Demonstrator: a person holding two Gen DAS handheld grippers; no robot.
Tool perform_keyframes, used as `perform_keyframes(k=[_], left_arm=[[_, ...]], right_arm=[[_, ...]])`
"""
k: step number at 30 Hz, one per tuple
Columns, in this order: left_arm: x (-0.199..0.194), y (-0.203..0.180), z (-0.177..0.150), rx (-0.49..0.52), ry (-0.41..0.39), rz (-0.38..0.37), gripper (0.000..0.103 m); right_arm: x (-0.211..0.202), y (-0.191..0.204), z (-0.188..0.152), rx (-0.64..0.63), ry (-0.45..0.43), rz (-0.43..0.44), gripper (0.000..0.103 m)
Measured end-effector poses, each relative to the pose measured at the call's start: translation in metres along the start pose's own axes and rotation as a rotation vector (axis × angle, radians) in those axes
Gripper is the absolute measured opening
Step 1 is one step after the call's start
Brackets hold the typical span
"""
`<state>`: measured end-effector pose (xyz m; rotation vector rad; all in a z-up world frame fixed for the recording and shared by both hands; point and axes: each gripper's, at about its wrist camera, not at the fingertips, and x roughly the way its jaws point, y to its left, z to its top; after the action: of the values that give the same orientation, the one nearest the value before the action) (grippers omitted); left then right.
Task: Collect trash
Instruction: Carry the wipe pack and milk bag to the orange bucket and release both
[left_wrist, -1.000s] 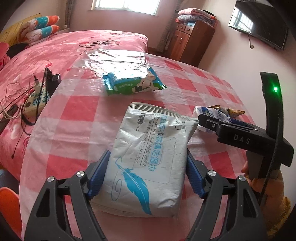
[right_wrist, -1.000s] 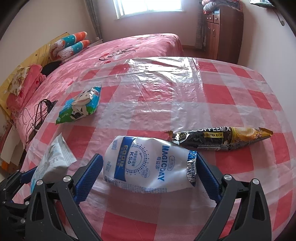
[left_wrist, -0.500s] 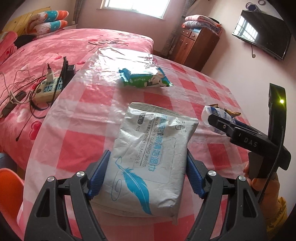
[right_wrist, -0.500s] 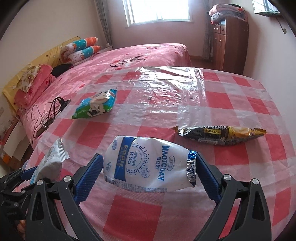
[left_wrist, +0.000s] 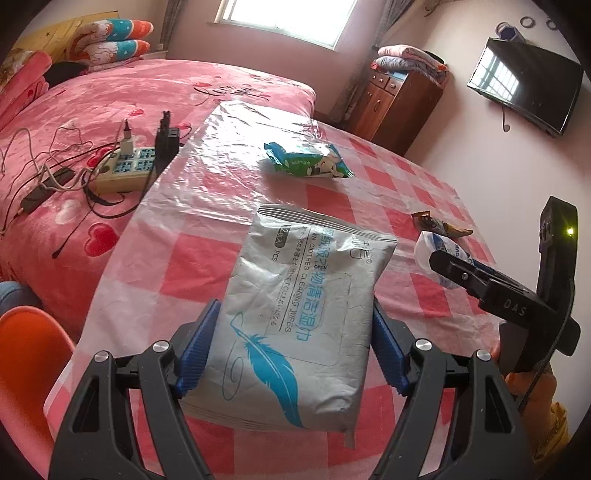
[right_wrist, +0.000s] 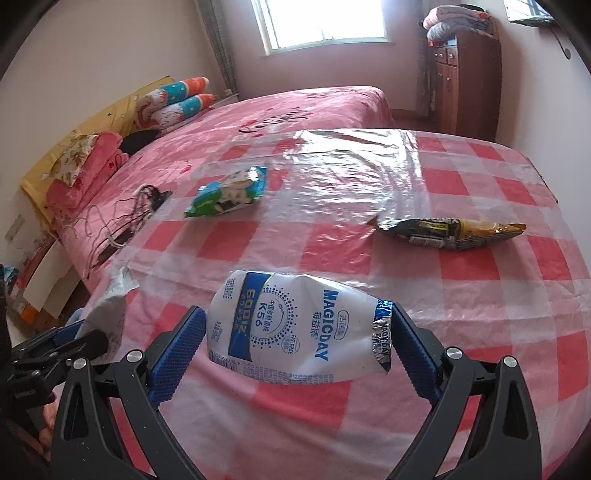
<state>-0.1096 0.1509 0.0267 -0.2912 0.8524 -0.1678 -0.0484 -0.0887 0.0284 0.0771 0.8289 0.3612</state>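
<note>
My left gripper (left_wrist: 291, 354) is shut on a grey wet-wipes pack (left_wrist: 306, 314) with a blue feather print and holds it above the checked table (left_wrist: 207, 266). My right gripper (right_wrist: 295, 339) is shut on a white and blue MAGICDAY pouch (right_wrist: 299, 328), also lifted off the table. A green and blue wipes packet (left_wrist: 308, 162) (right_wrist: 229, 192) lies near the far side. A black and gold coffee wrapper (right_wrist: 450, 230) (left_wrist: 439, 225) lies at the right. The right gripper (left_wrist: 491, 291) shows in the left wrist view.
A pink bed (left_wrist: 110, 96) stands beside the table, with a power strip and cables (left_wrist: 122, 170) on it. An orange chair (left_wrist: 26, 354) is at the lower left. A wooden cabinet (right_wrist: 465, 74) and a wall television (left_wrist: 524, 88) stand beyond.
Both grippers have risen and pulled back from the table, each carrying its pack. The packets left on the table look farther away.
</note>
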Motion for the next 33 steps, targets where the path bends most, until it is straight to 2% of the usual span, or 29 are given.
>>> perform_keyframes(k=[15,22,33], left_arm=[[-0.044,0.035,-0.019,-0.050,-0.059,0.020,0.077],[-0.069,0.074,-0.031,-0.115,-0.088,0.063,0.077],[-0.103,0.157,-0.062,-0.281,-0.107,0.189,0.077]], right_arm=[[-0.022,0.090,-0.012,-0.189,0.004,0.091,0.096],[-0.019,0.145,-0.019,-0.290,0.024,0.158,0.096],[-0.007,0.239,-0.038,-0.476,0.068,0.285,0.096]])
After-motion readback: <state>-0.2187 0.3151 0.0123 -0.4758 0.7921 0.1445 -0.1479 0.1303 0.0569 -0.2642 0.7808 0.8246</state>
